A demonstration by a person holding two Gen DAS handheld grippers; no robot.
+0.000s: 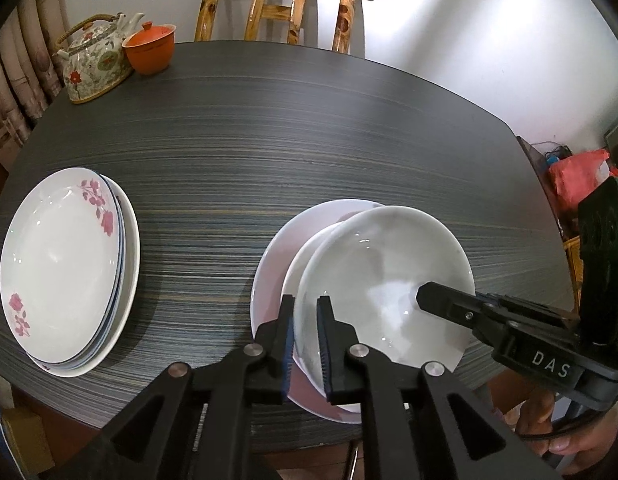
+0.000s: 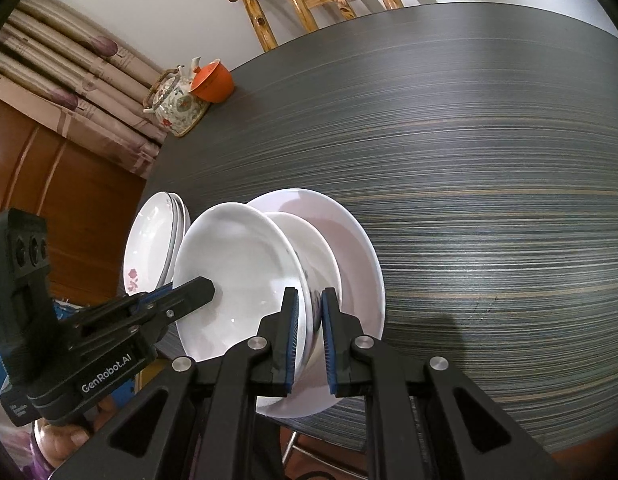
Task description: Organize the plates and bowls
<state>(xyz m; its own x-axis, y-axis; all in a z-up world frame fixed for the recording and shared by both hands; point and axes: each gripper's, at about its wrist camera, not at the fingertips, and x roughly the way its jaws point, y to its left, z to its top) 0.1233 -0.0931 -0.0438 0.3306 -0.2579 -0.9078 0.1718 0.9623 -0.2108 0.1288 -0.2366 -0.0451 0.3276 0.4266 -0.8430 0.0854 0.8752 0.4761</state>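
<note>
A plain white bowl (image 1: 383, 276) is held tilted above a second white bowl (image 1: 309, 256) that sits on a pale pink plate (image 1: 269, 272). My left gripper (image 1: 306, 320) is shut on the top bowl's near-left rim. My right gripper (image 2: 309, 312) is shut on the same bowl's (image 2: 237, 276) opposite rim; it also shows at the right in the left wrist view. The lower bowl (image 2: 313, 248) and pink plate (image 2: 357, 256) lie behind it. A stack of flowered plates (image 1: 65, 268) sits at the table's left edge; it also shows in the right wrist view (image 2: 153, 240).
A flowered teapot (image 1: 95, 62) and an orange lidded cup (image 1: 151, 50) stand at the far left corner of the dark striped table (image 1: 309, 140). A wooden chair (image 1: 281, 4) stands behind the table. Clutter with a red bag (image 1: 577, 176) lies off the right edge.
</note>
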